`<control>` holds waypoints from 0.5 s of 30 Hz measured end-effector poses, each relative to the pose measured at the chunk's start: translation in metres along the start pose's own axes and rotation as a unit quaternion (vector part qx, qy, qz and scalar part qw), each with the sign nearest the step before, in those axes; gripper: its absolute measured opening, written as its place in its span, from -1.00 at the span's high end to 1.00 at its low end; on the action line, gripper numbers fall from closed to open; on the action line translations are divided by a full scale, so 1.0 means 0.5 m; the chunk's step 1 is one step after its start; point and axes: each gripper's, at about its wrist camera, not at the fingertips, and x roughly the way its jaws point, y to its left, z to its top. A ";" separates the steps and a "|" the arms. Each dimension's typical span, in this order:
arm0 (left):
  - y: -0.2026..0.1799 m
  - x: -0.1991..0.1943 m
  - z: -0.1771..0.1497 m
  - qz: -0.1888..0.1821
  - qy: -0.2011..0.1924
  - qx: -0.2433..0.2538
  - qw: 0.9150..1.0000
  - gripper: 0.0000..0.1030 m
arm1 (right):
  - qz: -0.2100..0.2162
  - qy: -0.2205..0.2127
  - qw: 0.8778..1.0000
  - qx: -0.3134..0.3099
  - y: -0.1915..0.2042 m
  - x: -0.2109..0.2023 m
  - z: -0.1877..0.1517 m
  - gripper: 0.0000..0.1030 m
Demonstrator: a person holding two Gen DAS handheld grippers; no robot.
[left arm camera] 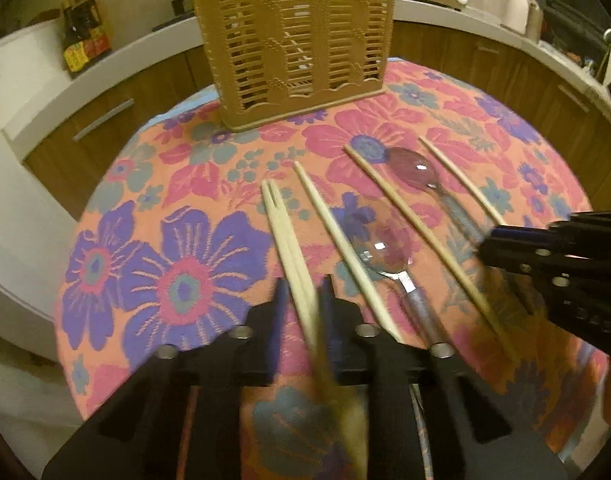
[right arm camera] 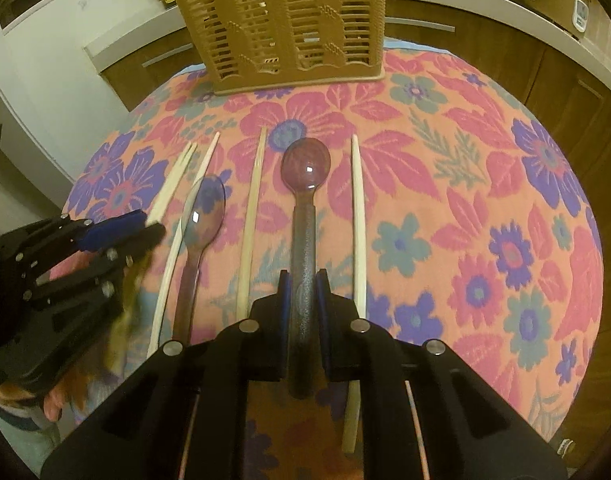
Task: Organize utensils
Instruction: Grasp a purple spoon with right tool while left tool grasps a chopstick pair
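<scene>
Left gripper [left arm camera: 301, 300]: lowest centre of the left wrist view, black with blue pads, pinching a pair of pale chopsticks [left arm camera: 279, 224] whose tips fan slightly apart toward mid-frame.
Right gripper [right arm camera: 303, 292]: bottom centre of the right wrist view, closed on the speckled grey handle of the purple spoon [right arm camera: 305, 168].
Purple spoon: glossy oval bowl facing up, centre of frame, flat on the floral cloth [right arm camera: 485, 200].
Clear spoon [right arm camera: 207, 208]: translucent, purple-tinted, left of centre, lying between two chopsticks.
Single chopsticks: three pale wooden sticks, one [right arm camera: 251, 220] between the spoons, one [right arm camera: 358, 220] just right of the purple spoon, one [right arm camera: 185, 216] touching the clear spoon's left edge.
Utensil basket [right arm camera: 281, 20]: tan slatted plastic, upright, top centre at the cloth's far edge; contents not readable in this view.
Cloth: orange with pink and purple flowers, covering the table.
Background: white counter [left arm camera: 45, 92] upper left, dark bottle [left arm camera: 81, 36] on it.
</scene>
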 end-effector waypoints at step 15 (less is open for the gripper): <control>0.086 -0.001 0.009 -0.097 0.021 -0.061 0.993 0.63 | 0.027 0.046 0.999 0.011 -0.019 0.020 0.057 0.51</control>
